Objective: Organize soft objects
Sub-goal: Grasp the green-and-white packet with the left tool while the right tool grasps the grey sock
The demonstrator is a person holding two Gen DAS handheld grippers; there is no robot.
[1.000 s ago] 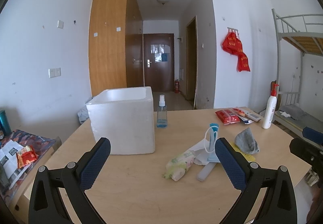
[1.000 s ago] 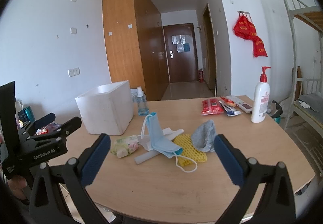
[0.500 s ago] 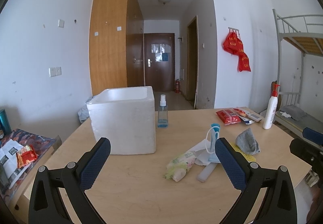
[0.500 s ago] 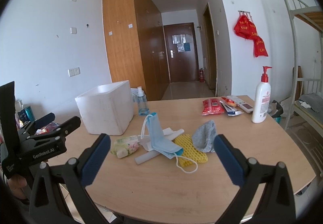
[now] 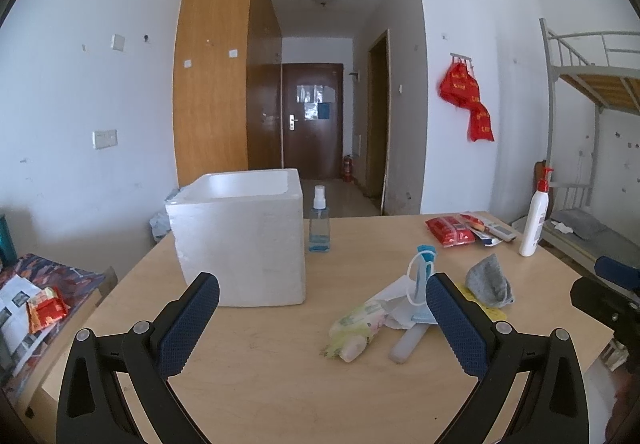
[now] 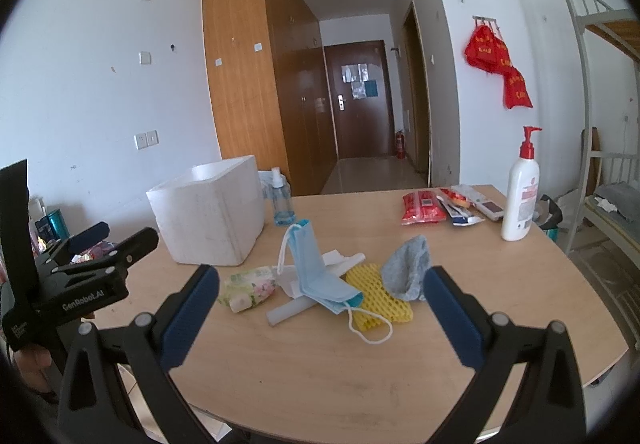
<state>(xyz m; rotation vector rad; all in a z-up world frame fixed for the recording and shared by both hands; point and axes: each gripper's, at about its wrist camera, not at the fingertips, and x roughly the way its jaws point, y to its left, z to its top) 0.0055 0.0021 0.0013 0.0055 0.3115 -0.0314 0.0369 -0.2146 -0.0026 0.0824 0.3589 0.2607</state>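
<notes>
A pile of soft things lies mid-table: a blue face mask [image 6: 320,276], a yellow foam net [image 6: 378,294], a grey cloth [image 6: 408,272], a tissue pack [image 6: 248,286], white paper [image 6: 340,258] and a white foam stick [image 6: 286,312]. A white foam box [image 6: 212,210] stands open-topped to their left. My right gripper [image 6: 320,320] hovers open just before the pile, holding nothing. My left gripper [image 5: 320,324] is open and empty, in front of the foam box [image 5: 240,240] and left of the tissue pack [image 5: 356,328] and mask [image 5: 420,276]. The grey cloth [image 5: 490,282] sits further right.
A blue spray bottle [image 6: 282,200] stands beside the box. At the far right of the wooden table [image 6: 360,372] are a red packet [image 6: 422,208], small packages [image 6: 468,204] and a white pump bottle [image 6: 520,192]. A bunk bed [image 6: 608,84] stands right; a cluttered side surface [image 5: 32,304] lies left.
Both views have shifted very slightly; the objects on the table have not moved and both grippers stay open.
</notes>
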